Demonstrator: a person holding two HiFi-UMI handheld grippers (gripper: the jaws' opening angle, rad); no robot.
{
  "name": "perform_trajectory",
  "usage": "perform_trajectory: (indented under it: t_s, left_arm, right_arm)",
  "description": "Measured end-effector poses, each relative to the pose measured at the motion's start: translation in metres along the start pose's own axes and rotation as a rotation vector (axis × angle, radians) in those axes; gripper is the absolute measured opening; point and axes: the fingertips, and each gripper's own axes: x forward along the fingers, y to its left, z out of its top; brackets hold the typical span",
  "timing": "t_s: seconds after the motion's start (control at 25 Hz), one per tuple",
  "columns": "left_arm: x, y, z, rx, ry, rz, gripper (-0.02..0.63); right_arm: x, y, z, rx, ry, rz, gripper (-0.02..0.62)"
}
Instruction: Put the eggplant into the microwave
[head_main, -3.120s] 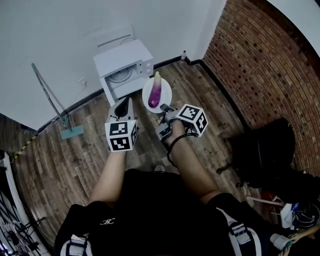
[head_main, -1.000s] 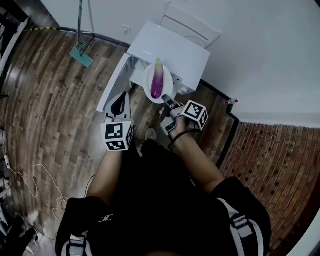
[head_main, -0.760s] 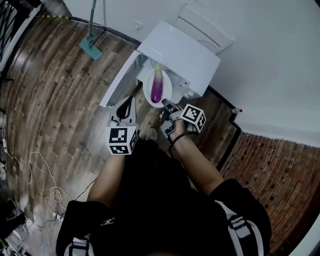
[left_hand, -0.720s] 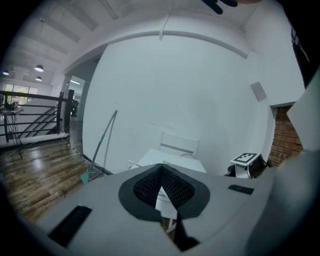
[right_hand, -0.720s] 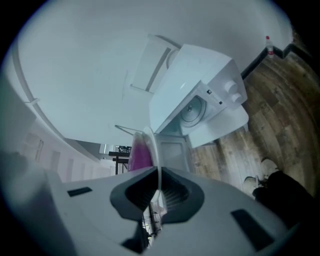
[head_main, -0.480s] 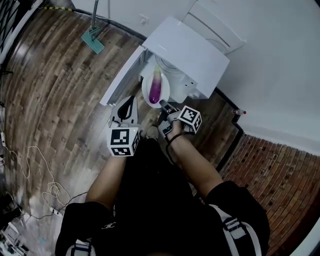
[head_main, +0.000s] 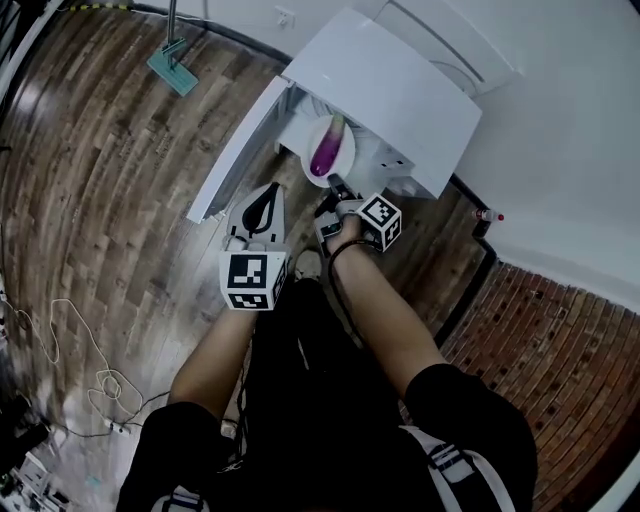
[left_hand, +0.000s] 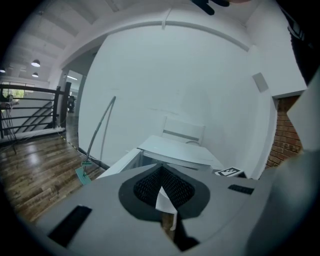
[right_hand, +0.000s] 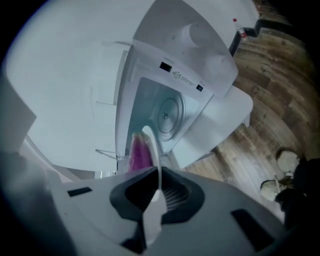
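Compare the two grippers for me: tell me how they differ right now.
The right gripper is clamped on the rim of the plate carrying the eggplant; the left gripper holds nothing. The right gripper reaches to the open front of the microwave; the left gripper sits farther back, beside the open door. Shared: both have their jaws together and point toward the microwave.

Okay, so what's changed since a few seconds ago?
The right gripper, still shut on the plate rim, has carried the plate and the eggplant down and forward to the mouth of the open microwave. The left gripper stays shut and empty alongside; the door stays open.
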Motion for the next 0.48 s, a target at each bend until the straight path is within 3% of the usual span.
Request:
perform_trajectory:
  t_s: [0.48]
  left_arm:
    - [0.037, 0.019, -0.046, 0.015, 0.041, -0.063, -0.009]
  right_arm:
    - [0.083, -0.03, 0.077, 0.021, -0.213, -0.024, 0.028]
